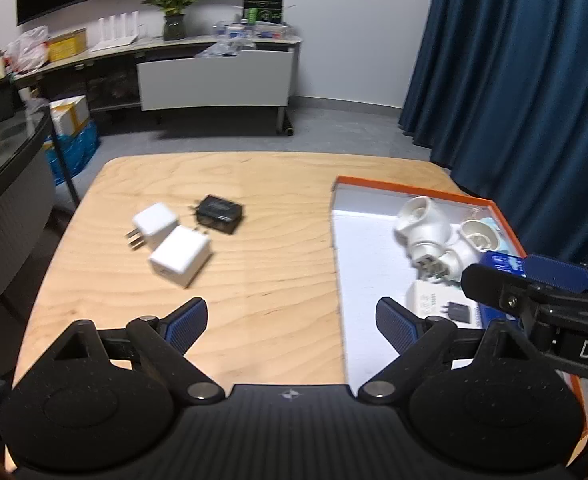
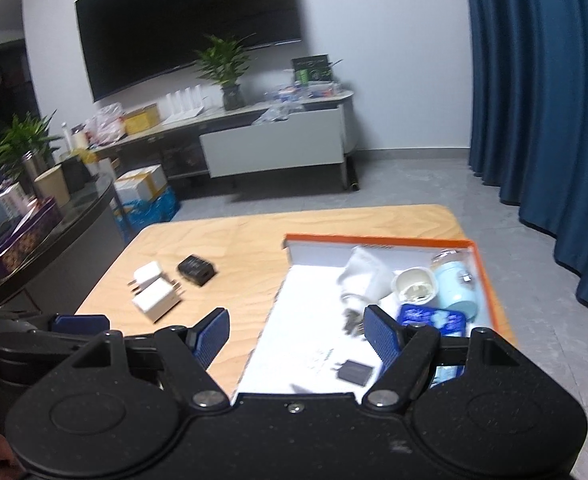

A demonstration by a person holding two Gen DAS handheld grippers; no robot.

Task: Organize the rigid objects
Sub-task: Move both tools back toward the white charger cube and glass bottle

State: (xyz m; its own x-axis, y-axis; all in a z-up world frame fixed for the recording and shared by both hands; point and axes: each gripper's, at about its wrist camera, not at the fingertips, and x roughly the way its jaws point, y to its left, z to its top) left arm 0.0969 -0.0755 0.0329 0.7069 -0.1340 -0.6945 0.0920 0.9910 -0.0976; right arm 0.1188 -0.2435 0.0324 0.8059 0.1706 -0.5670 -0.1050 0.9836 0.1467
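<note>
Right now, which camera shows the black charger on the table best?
The left wrist view: the black charger sits near the middle of the frame, fairly large, beside the two white chargers. The right wrist view shows it smaller, off to the left and blurrier.

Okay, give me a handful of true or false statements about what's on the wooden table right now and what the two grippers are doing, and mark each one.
1. Three chargers lie loose on the wooden table: two white chargers and one black charger. True.
2. The orange-rimmed box is empty. False: it holds white socket adapters, a light blue bottle and other items.
3. The left gripper is open and holds nothing. True.
4. The right gripper is clamped on the black charger. False: its jaws stand open and empty; that charger lies on the table.
5. The black charger lies inside the box. False: it is outside, beside the white ones.
</note>
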